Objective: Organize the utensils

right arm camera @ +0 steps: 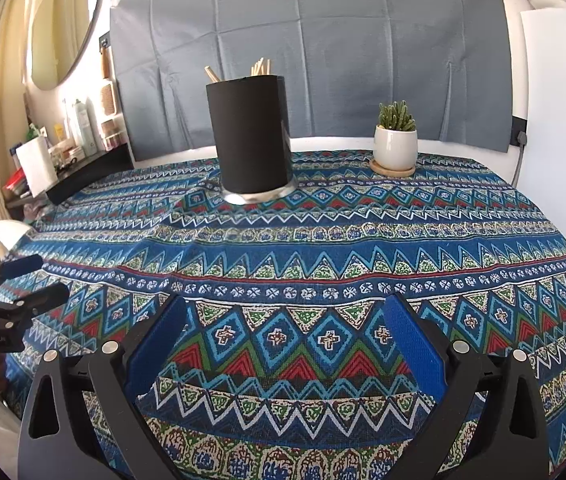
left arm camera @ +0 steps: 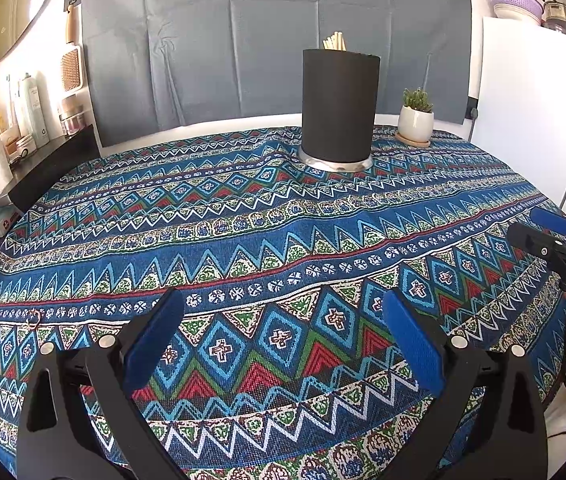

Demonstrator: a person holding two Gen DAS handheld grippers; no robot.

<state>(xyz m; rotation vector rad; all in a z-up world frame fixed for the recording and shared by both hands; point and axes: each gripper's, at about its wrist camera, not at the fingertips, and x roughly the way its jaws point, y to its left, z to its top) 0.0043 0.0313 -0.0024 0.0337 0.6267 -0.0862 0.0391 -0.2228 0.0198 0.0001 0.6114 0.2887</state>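
Hovering over the patterned blue woven tablecloth (left arm camera: 283, 240), left gripper (left arm camera: 283, 320) and right gripper (right arm camera: 283, 320) both spread wide, nothing held. Tall black cylindrical utensil holder (right arm camera: 249, 132) on its metal base stands well ahead of both, wooden sticks (right arm camera: 261, 67) poking out. Risk: a reach clipping its rim tips it; loose cloth could drag.

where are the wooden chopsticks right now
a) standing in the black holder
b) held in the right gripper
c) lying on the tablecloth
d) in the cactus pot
a, the pale wooden chopsticks poke up out of the top of the black holder, while the right gripper is open with nothing between its fingers.
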